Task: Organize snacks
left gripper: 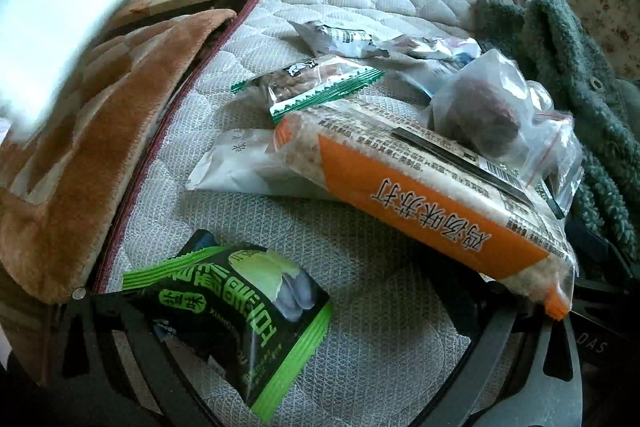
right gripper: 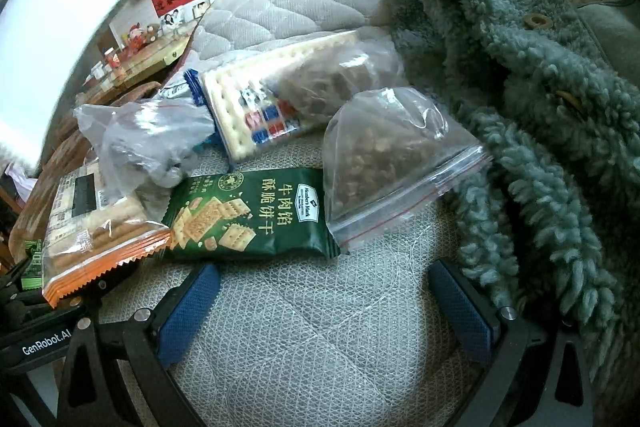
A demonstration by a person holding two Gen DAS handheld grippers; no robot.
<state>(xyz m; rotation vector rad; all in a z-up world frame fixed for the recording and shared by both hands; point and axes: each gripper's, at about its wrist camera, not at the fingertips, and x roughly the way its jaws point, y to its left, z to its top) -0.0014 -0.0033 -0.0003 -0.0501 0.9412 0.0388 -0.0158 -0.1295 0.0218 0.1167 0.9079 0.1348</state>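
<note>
Snacks lie scattered on a mattress (right gripper: 320, 327). The left gripper (left gripper: 312, 327) gapes wide, a green packet (left gripper: 240, 315) draped over its left finger, seemingly ungripped. The right gripper (right gripper: 324, 315) is wide open and empty, a cracker pack (right gripper: 248, 215) just ahead. Sorting seems barely begun; next, close on one packet.

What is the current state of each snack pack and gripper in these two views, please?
Left gripper: open, with the green seed packet lying over its left finger.
Right gripper: open, empty, over bare mattress.
Orange cracker pack: sealed, propped on other packs.
Green biscuit packet: sealed, lying flat.
Zip bag of nuts: zipped shut.
Teal coat: crumpled beside the snacks.
</note>
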